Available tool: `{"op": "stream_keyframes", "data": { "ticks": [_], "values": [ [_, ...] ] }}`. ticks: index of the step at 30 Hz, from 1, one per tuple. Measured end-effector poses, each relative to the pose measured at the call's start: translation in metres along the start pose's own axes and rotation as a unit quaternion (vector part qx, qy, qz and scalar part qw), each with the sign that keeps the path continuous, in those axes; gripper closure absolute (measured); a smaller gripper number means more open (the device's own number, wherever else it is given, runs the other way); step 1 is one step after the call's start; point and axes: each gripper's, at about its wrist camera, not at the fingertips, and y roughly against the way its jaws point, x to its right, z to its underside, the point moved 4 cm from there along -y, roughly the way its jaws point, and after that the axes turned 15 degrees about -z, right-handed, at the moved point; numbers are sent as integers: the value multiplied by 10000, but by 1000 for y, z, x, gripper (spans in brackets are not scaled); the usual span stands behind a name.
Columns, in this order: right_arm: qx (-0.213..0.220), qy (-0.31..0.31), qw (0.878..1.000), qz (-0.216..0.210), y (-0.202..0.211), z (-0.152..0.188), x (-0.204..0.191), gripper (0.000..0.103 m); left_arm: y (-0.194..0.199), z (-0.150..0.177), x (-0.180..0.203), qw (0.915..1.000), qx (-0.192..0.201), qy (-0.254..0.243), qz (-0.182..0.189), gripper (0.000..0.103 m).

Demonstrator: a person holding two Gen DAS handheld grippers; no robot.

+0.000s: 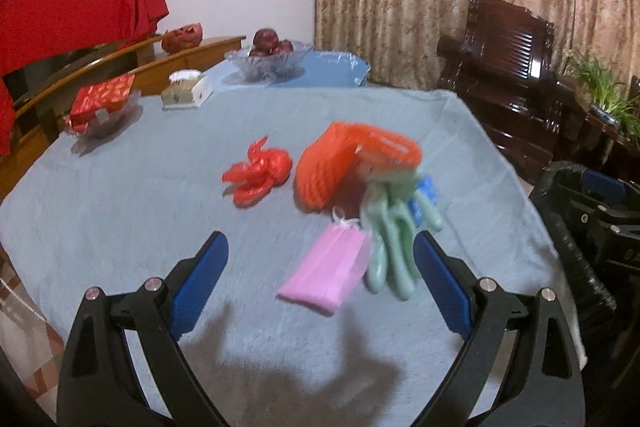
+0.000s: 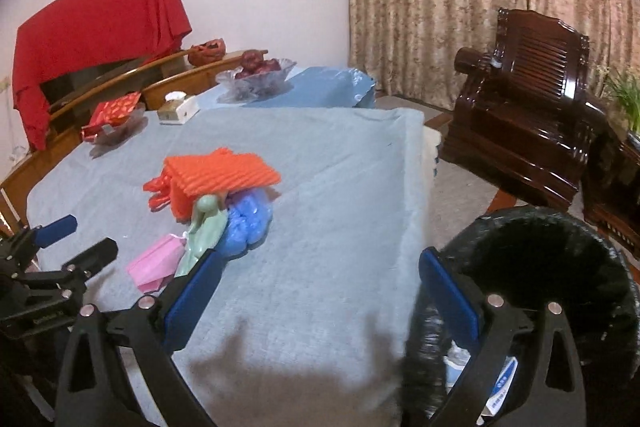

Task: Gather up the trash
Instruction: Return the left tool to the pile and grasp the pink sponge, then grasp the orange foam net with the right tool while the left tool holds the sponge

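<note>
Left wrist view: left gripper [image 1: 320, 263] fingers spread, empty, above the blue-clothed surface [image 1: 120, 211]. Ahead lay a pink mask [image 1: 326, 273], green glove [image 1: 390, 239], orange corrugated sheet [image 1: 332, 167], red plastic bag [image 1: 258, 175].

Right wrist view: right gripper [image 2: 320, 279] fingers spread, empty; black-lined trash bin [image 2: 560, 267] beside the surface edge; blue crumpled plastic [image 2: 248, 219] touched the glove.

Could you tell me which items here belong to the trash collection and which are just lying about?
Job: pink mask, green glove, orange wrapper, red bag, blue plastic, bin.
Lying about: fruit bowl, tissue box, red packet dish.
</note>
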Motion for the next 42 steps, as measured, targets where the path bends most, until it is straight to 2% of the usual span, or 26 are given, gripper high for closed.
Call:
{"op": "stream_keyframes", "data": {
  "ticks": [12, 15, 17, 18, 20, 23, 26, 42],
  "values": [
    [-380, -12, 9993, -44, -43, 12, -2, 13, -55, 22, 11, 9984, -547, -103, 64, 22],
    [-429, 9, 9991, -47, -49, 12, -3, 13, -67, 27, 13, 9971, -749, -103, 96, 33],
    [-450, 31, 9990, -55, -52, 12, -3, 13, -71, 29, 12, 9961, -863, -21, 198, 45],
    [-467, 42, 9989, -60, -54, 12, -4, 13, -73, 30, 11, 9954, -924, 50, 267, 47],
    [-488, 43, 9988, -75, -57, 12, -5, 14, -74, 31, 9, 9950, -951, 96, 296, 60],
    [-487, 67, 9987, -115, -60, 10, -9, 14, -72, 30, 5, 9944, -979, 168, 355, 69],
    [-470, 114, 9987, -149, -60, 7, -14, 14, -68, 25, 1, 9947, -933, 225, 369, 76],
    [-127, 293, 9984, -472, -72, -33, -47, 20, -36, -24, -23, 9988, -230, 425, -27, 80]
  ]
}}
